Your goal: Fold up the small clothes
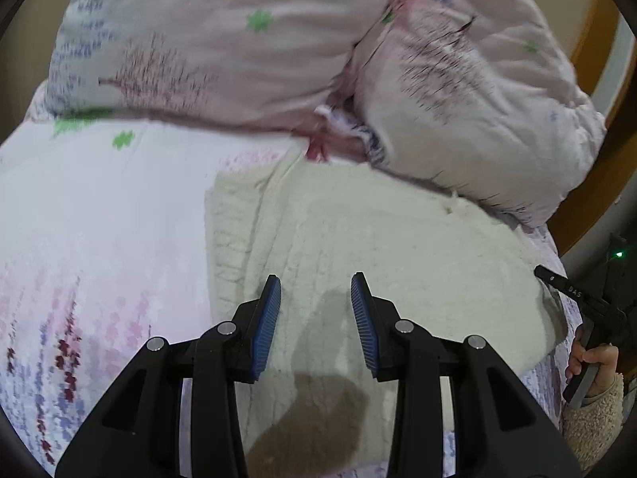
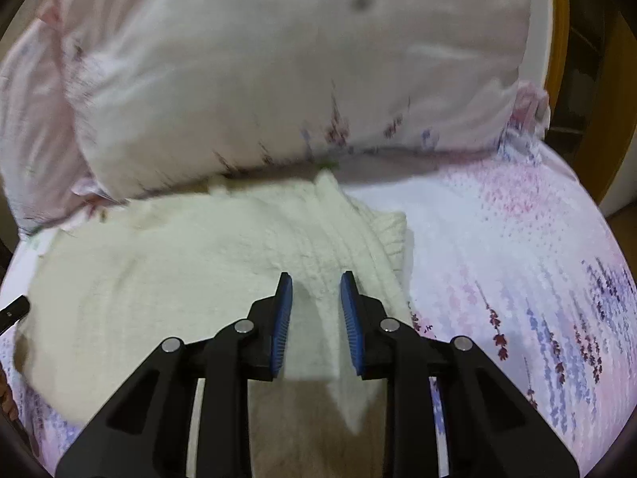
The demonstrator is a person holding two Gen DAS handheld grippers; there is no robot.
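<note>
A cream knitted garment [image 1: 378, 247] lies spread on the bed, its ribbed edge at the left in the left wrist view. My left gripper [image 1: 315, 290] is open and empty just above its near part. The garment [image 2: 179, 263] also fills the middle of the right wrist view, with ribbed folds at its right side. My right gripper [image 2: 316, 290] is open above those folds, and a fold of the fabric rises between the jaws. The right gripper also shows at the right edge of the left wrist view [image 1: 557, 283], held by a hand.
Two floral pillows [image 1: 223, 40] [image 1: 469, 91] lie at the head of the bed, touching the garment's far edge. The floral bedsheet [image 1: 91, 219] extends to the left and, in the right wrist view [image 2: 517, 247], to the right. A wooden bed frame [image 1: 585, 207] runs behind.
</note>
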